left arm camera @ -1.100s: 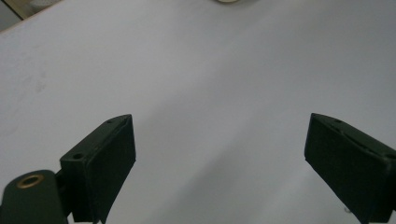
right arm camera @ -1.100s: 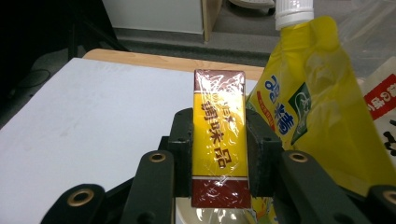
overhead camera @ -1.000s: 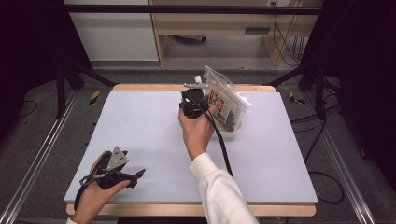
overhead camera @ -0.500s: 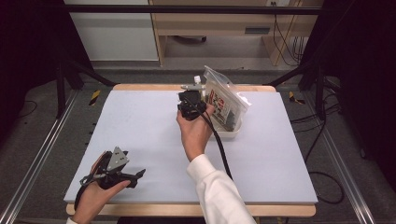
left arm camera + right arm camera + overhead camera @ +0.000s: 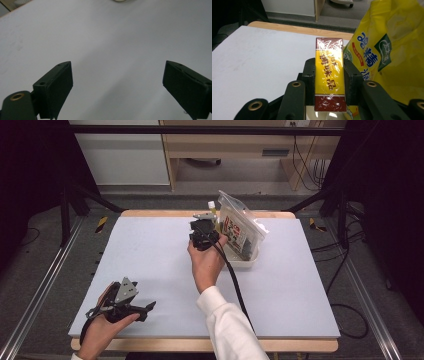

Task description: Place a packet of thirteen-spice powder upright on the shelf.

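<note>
The right tongs point(image 5: 329, 82) were clamped on a yellow and maroon box point(image 5: 329, 75), held over the white tray point(image 5: 245, 261) at the bench's point(image 5: 150, 260) far edge, beside a yellow bag point(image 5: 392, 50). The left tongs point(image 5: 120, 82) stood apart, idle over bare bench. This looked like lifting the box out; next it needed carrying clear of the bag
</note>
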Action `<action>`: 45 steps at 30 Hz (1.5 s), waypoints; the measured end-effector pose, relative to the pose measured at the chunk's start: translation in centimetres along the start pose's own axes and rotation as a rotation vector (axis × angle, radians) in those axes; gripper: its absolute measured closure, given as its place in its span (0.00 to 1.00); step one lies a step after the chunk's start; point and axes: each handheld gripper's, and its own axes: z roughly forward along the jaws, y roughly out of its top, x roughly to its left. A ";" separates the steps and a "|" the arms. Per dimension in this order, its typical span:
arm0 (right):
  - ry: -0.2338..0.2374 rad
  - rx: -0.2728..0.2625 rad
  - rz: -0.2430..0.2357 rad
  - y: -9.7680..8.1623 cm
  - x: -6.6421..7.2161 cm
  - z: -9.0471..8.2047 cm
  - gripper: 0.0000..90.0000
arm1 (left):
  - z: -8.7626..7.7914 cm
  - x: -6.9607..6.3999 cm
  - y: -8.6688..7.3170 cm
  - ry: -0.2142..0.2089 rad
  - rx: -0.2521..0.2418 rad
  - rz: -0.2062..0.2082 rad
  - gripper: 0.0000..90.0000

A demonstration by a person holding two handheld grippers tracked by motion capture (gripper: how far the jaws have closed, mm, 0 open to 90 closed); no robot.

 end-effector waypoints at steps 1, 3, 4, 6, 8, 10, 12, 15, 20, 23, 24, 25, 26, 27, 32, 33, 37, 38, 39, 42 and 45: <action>0.002 0.004 0.008 -0.1 0.0 0.1 0.76 | 0.0 0.0 0.0 -0.001 0.001 0.001 0.10; 0.002 0.003 0.011 -0.3 -0.1 0.3 0.76 | 0.0 -0.1 0.0 0.000 0.003 0.004 0.10; 0.003 0.004 0.012 -0.4 -0.2 0.4 0.76 | 0.1 -0.1 0.0 -0.001 0.003 0.004 0.10; 0.003 0.008 0.017 -0.5 -0.2 0.6 0.76 | 0.1 -0.1 0.0 -0.002 0.003 0.004 0.10; 0.004 0.012 0.023 -0.7 -0.3 0.8 0.76 | 0.1 -0.1 0.0 -0.001 0.005 0.006 0.10; 0.004 0.014 0.022 -0.7 -0.3 1.0 0.76 | 0.1 -0.1 0.0 -0.001 0.004 0.006 0.10; 0.004 0.014 0.020 -0.7 -0.2 1.1 0.75 | 0.2 -0.2 0.0 0.001 -0.003 -0.005 0.10; 0.025 0.009 0.012 -0.8 -0.1 1.0 0.69 | 0.2 -0.2 0.0 0.000 -0.003 -0.002 0.10; 0.037 -0.024 -0.014 -0.7 0.1 0.3 0.63 | 0.1 -0.1 0.0 0.003 0.004 0.006 0.10; 0.048 -0.035 -0.016 -0.7 0.0 -0.2 0.63 | 0.1 0.0 0.0 0.004 0.006 0.007 0.10; 0.052 -0.042 -0.022 -0.7 0.0 -0.4 0.62 | 0.2 -0.1 0.0 0.005 -0.002 -0.003 0.10; 0.059 -0.043 -0.019 -0.7 -0.1 -0.6 0.62 | 0.1 0.0 0.0 0.006 0.008 0.008 0.10; 0.066 -0.048 -0.021 -0.8 -0.2 -0.8 0.62 | 0.1 0.0 0.0 0.007 0.007 0.006 0.10; 0.075 -0.054 -0.027 -0.9 -0.2 -0.9 0.62 | 0.2 0.0 0.0 0.007 0.008 0.007 0.10; 0.119 -0.062 -0.038 -1.6 -0.4 -1.8 0.60 | 0.2 -0.1 0.0 0.007 0.011 0.009 0.10; 0.129 -0.062 -0.041 -1.8 -0.4 -1.9 0.59 | 0.2 -0.1 0.0 0.008 0.011 0.007 0.10; 0.164 -0.089 -0.057 -2.6 -0.5 -2.8 0.55 | 0.3 -0.1 0.0 0.015 0.009 0.003 0.09; 0.173 -0.093 -0.055 -2.8 -0.5 -3.0 0.54 | 0.3 -0.1 0.0 0.016 0.009 0.002 0.09; 0.187 -0.100 -0.066 -2.9 -0.5 -3.2 0.52 | 0.3 -0.1 0.0 0.016 0.004 -0.005 0.09; 0.216 -0.101 -0.112 -3.7 -0.4 -3.8 0.46 | 0.3 0.0 -0.1 0.021 0.011 0.000 0.09; 0.238 -0.101 -0.144 -4.5 -0.5 -4.5 0.41 | 0.3 0.1 -0.1 0.024 0.009 -0.006 0.08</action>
